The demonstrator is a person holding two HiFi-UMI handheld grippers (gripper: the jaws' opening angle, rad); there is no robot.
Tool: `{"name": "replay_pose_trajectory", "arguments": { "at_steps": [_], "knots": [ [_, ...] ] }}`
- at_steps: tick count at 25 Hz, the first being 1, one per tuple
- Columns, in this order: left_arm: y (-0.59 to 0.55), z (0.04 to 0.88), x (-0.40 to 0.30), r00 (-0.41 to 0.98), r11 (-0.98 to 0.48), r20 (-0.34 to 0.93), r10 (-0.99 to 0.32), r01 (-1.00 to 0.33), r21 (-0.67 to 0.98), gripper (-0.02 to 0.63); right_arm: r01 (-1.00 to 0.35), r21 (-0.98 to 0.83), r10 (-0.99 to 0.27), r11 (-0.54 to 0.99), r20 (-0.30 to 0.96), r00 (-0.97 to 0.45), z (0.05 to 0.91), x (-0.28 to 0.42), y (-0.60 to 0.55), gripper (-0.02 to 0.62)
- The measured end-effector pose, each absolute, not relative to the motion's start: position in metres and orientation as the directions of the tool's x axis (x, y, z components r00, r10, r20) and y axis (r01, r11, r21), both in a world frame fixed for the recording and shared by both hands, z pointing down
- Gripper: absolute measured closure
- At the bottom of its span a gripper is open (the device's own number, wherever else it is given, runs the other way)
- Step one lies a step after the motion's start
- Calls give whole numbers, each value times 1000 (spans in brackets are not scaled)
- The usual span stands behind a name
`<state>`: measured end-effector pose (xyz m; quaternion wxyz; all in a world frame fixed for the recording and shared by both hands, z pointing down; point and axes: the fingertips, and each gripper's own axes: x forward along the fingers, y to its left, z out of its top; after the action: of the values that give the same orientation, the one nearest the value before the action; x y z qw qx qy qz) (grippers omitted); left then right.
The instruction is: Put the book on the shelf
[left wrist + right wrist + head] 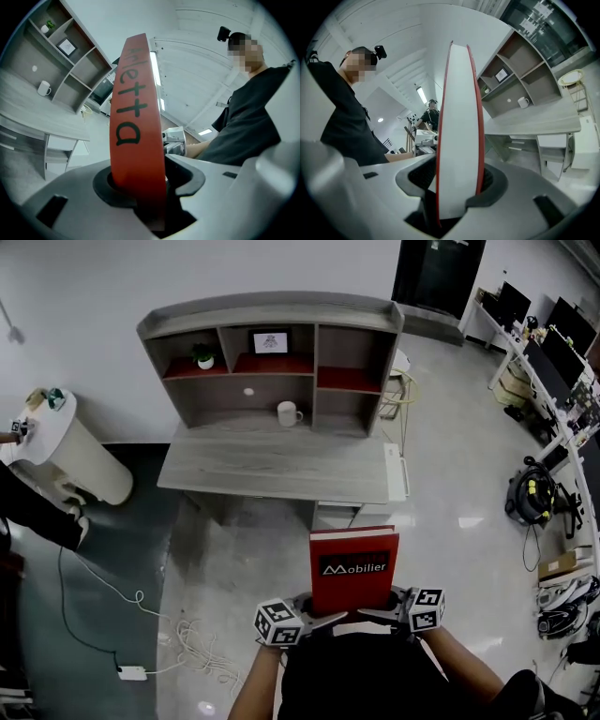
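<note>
In the head view a red book (353, 568) with white lettering stands upright in front of me, its lower corners pinched from both sides. My left gripper (322, 620) is shut on its left edge and my right gripper (382, 616) on its right edge. The left gripper view has the red spine (136, 108) with black letters rising from the left gripper (140, 190). Seen from the right gripper (457, 190), the white page edge (459, 126) stands between the jaws. The grey desk with a shelf hutch (272, 324) stands ahead, well apart from the book.
A white mug (289, 412) stands on the desk under the hutch; a small plant (204, 356) and a picture frame (270, 341) sit in its compartments. A white bin (70, 451) stands at left. Cables and a power strip (131, 672) lie on the floor. Desks with monitors (553, 343) line the right.
</note>
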<state>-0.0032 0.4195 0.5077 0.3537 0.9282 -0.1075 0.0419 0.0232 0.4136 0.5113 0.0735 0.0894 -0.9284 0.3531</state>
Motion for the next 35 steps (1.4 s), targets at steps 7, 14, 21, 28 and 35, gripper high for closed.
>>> {"name": "replay_pose_trajectory", "arguments": {
  "at_steps": [7,14,21,28,35],
  "knots": [
    [364,501,-44,977,-767,141,-161,-214,605,411,-268,-633,-185,727,195,-963,510,-16,357,380],
    [336,508,-67,977,-765,152,-146,-209,609,411,-319,-602,-223,732,231,-947,515,-40,328,365],
    [306,514,-65,977,-770,171,-127,-206,604,408,-381,-594,-287,709,250,-925,522,-35,299,345],
    [267,514,-59,967,-778,216,-136,-239,581,399,-385,-583,-304,715,236,-923,521,-29,259,342],
    [220,513,-53,958,-794,244,-153,-266,547,397,-376,-562,-306,737,219,-926,521,-23,210,327]
  ]
}}
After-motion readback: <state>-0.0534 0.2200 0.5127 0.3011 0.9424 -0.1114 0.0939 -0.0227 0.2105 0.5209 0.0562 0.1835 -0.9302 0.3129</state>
